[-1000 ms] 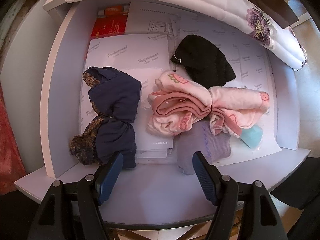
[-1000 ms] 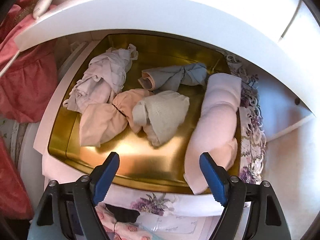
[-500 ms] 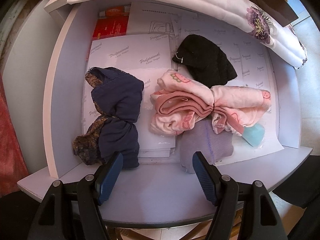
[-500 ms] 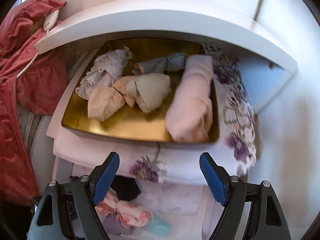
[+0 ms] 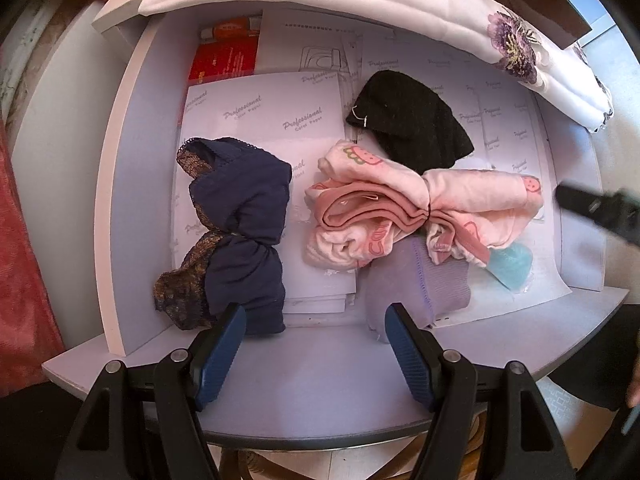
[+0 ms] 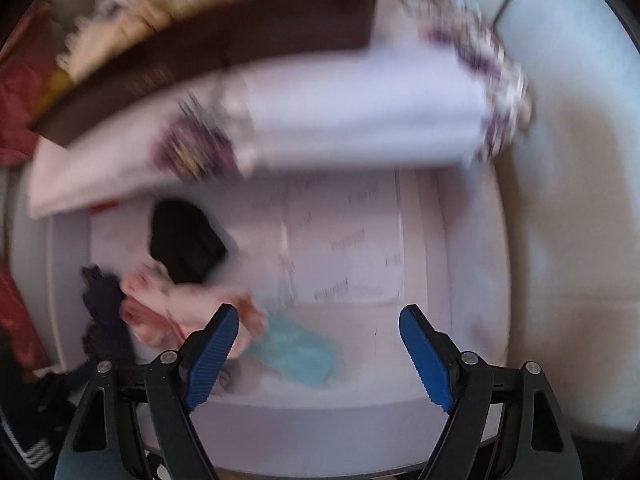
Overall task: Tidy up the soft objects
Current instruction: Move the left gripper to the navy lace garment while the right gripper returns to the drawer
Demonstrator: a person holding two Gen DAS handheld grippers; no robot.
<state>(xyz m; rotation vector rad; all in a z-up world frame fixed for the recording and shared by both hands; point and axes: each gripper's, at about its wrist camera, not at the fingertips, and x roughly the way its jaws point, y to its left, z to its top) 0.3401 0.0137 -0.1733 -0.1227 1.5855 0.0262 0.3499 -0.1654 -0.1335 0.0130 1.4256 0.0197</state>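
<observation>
In the left wrist view an open white drawer (image 5: 120,200) holds a navy lace-trimmed bundle (image 5: 240,232), a pink printed bundle (image 5: 420,208), a black knit bundle (image 5: 412,120), a lavender ribbed bundle (image 5: 416,284) and a small teal item (image 5: 512,264). My left gripper (image 5: 315,314) hangs open over the drawer's front edge, with nothing between its fingers. The right wrist view is blurred. It shows the black bundle (image 6: 184,248), the pink bundle (image 6: 180,304) and the teal item (image 6: 296,352). My right gripper (image 6: 319,314) is open and empty above the drawer's right half.
White printed paper sheets (image 5: 264,112) line the drawer, with a red packet (image 5: 224,56) at its back left. A folded white cloth with purple flowers (image 5: 400,4) and a brown box (image 6: 200,64) overhang the back. Red fabric (image 5: 20,240) hangs on the left.
My right gripper has swung down from above the gold tray of rolled clothes to over the open drawer, and a dark part of it now enters the left wrist view. The left gripper kept still.
</observation>
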